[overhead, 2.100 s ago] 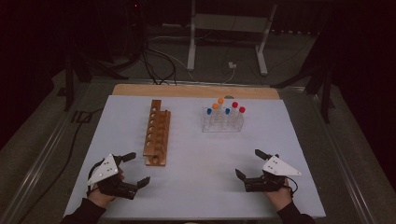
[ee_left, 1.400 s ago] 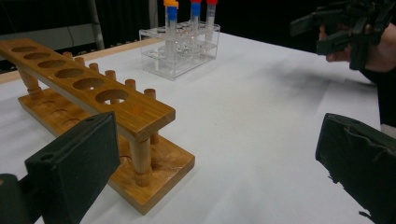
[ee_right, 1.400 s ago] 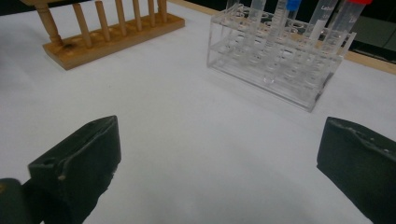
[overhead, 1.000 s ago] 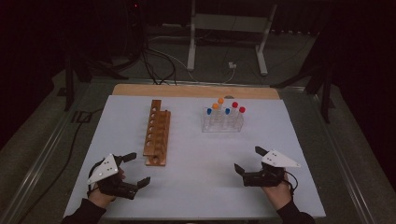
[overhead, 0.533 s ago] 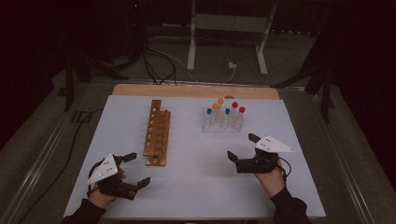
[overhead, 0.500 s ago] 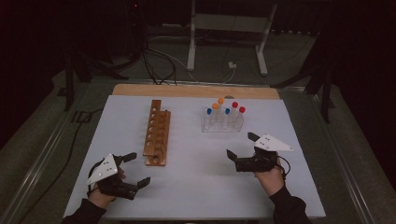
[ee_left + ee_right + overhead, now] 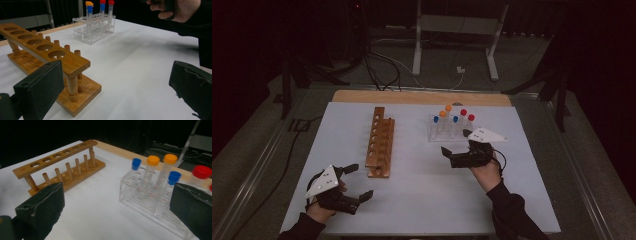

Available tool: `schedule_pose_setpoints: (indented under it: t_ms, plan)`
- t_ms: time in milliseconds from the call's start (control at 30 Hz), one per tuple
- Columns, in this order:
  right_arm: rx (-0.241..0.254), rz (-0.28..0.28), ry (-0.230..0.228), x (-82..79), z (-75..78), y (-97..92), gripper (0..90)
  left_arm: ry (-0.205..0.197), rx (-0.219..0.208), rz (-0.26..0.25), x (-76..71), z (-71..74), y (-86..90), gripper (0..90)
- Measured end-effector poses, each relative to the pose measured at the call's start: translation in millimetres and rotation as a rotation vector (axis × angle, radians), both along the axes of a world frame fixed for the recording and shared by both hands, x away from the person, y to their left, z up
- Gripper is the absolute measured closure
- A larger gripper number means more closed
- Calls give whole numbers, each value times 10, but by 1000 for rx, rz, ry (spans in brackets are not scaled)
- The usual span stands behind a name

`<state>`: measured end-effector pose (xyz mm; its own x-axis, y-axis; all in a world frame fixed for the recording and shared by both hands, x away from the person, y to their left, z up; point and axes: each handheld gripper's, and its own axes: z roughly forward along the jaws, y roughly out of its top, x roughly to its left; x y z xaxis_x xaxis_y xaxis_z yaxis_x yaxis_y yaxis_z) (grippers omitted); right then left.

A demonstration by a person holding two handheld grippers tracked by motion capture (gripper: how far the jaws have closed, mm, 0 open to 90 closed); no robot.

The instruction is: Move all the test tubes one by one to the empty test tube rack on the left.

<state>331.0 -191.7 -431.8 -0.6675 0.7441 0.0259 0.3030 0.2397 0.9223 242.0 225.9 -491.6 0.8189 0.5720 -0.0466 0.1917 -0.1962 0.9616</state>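
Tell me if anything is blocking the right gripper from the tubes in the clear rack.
Nothing visible: the right gripper, jaws open, sits just short of the clear rack, with bare table between it and the capped tubes.

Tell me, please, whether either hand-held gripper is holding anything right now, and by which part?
Nothing is held. The left hand-held gripper and the right hand-held gripper are both open, with bare table between the jaws; the right is near the clear tube rack.

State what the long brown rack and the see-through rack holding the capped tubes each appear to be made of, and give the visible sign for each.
Brown rack: seemingly wood with a smooth, perhaps varnished finish; visible grain, turned pegs and posts. See-through rack: probably clear rigid plastic, possibly acrylic; the table shows through its glossy walls. Tubes: apparently clear plastic with coloured caps.
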Motion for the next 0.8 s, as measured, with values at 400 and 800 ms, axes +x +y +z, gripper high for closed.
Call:
schedule_pose_setpoints:
  t_ms: [400,800]
  plan:
    - [-7,-25,40,348,-131,273,0,-2,-6,-4,-3,7,7,6]
    - [-30,-125,93,638,-270,440,244,-3,-12,-3,-8,14,15,6]
